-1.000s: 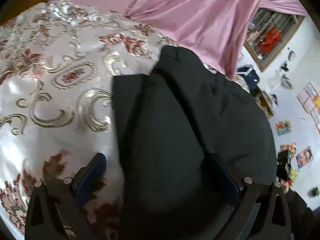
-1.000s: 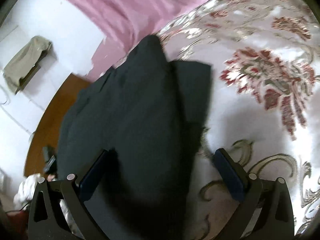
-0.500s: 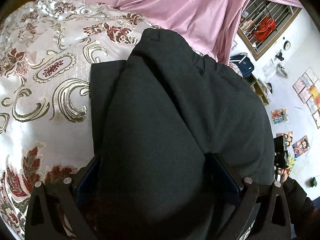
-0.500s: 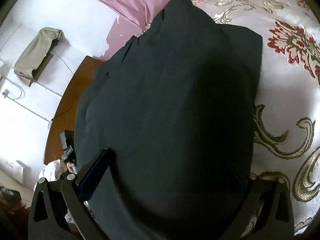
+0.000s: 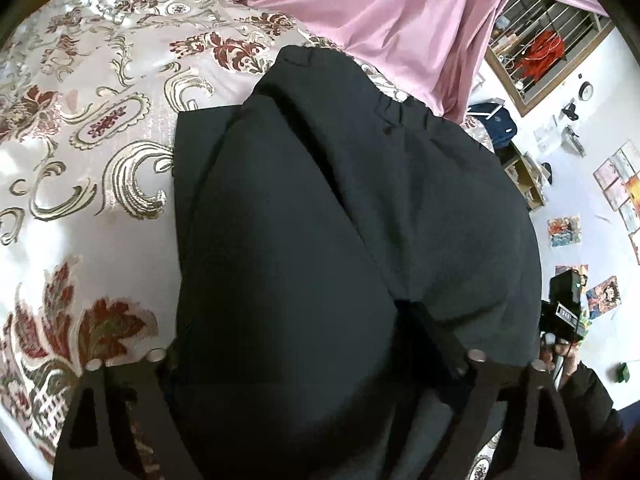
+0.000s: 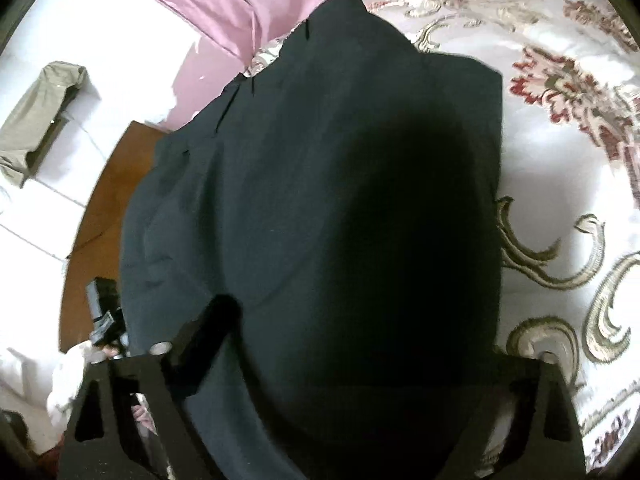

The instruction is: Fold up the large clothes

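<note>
I see the dark charcoal fabric trousers (image 5: 320, 240) spread across the floral satin bedspread (image 5: 80, 160), bunched between both tools; left gripper (image 5: 304, 344) and right gripper (image 6: 360, 344) are closing around the cloth.
</note>
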Tool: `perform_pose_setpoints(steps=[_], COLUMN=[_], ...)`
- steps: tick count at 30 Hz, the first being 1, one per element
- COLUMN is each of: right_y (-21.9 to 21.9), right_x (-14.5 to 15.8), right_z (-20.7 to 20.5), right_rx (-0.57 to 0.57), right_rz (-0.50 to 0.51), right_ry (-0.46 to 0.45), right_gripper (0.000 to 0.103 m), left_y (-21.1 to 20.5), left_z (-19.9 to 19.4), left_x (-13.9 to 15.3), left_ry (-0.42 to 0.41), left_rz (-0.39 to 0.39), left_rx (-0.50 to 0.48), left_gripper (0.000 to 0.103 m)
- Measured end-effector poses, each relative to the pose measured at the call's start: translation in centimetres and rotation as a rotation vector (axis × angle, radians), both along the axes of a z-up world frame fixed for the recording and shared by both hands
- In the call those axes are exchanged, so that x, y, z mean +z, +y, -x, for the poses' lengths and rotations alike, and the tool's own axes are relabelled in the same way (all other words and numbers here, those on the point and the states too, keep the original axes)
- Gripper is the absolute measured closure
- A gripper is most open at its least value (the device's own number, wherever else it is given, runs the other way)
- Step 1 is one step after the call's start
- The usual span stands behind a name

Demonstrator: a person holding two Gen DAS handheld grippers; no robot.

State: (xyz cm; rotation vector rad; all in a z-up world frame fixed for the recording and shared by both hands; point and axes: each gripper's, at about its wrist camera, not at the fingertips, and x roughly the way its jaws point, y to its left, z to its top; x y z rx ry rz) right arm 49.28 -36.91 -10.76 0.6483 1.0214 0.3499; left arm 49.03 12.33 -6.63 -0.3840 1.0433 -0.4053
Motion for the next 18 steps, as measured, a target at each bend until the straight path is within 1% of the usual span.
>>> perform_pose_setpoints(steps=[1, 2, 3, 4, 5, 6, 8, 9, 11, 12, 13, 14, 15, 18], right_y=[0.1, 0.3, 0.9, 1.2, 1.7, 2.1, 2.9, 3.8, 3.1, 3.7, 3.2, 3.8, 4.0, 3.1], right_x=[0.5, 1.1, 2.2, 2.9, 3.8, 4.8, 6.6, 8.1, 9.8, 11.3, 11.9, 13.4, 14.3, 17.0], right_z=[0.2, 0.4, 0.9, 1.1, 1.5, 2.0, 3.0, 3.7, 5.1, 5.8, 6.3, 7.1, 7.6, 9.4], right_rx=[0.000, 0.000, 0.003, 0.006, 0.012, 0.020, 0.033, 0.037, 0.043, 0.050, 0.055, 0.064, 0.069, 0.089], right_rz=[0.016, 0.031, 0.054, 0.067, 0.094, 0.125, 0.187, 0.214, 0.237, 0.254, 0.265, 0.282, 0.287, 0.272], right_ry=[-0.009, -0.020, -0.047, -0.061, -0.081, -0.100, -0.135, -0.166, -0.207, -0.238, -0.252, -0.277, -0.293, -0.359], right_gripper=[0.042, 0.047, 0.059, 0.067, 0.070, 0.074, 0.077, 0.079, 0.080, 0.080, 0.081, 0.081, 0.081, 0.081], left_y=[-0.1, -0.1, -0.2, -0.1, -0.1, -0.2, -0.7, -1.0, -1.5, -1.9, -2.1, -2.2, -2.2, -2.2], left_z=[0.2, 0.5, 0.7, 1.1, 1.5, 2.0, 2.8, 3.4, 4.3, 5.1, 5.8, 6.5, 7.2, 9.4], left_x=[0.4, 0.8, 1.3, 1.8, 2.5, 3.3, 5.1, 6.1, 7.8, 9.0, 10.1, 11.0, 11.9, 14.5], left_ry=[-0.007, -0.013, -0.019, -0.028, -0.039, -0.052, -0.077, -0.099, -0.133, -0.151, -0.165, -0.176, -0.186, -0.222], left_rz=[-0.005, -0.015, -0.026, -0.030, -0.028, -0.027, -0.051, -0.067, -0.087, -0.091, -0.091, -0.098, -0.107, -0.129], left_rx=[-0.001, 0.000, 0.007, 0.019, 0.030, 0.039, 0.040, 0.033, 0.022, 0.017, 0.013, 0.008, 0.004, 0.001], left_gripper=[0.027, 0.037, 0.048, 0.053, 0.064, 0.071, 0.077, 0.079, 0.080, 0.080, 0.080, 0.080, 0.080, 0.080])
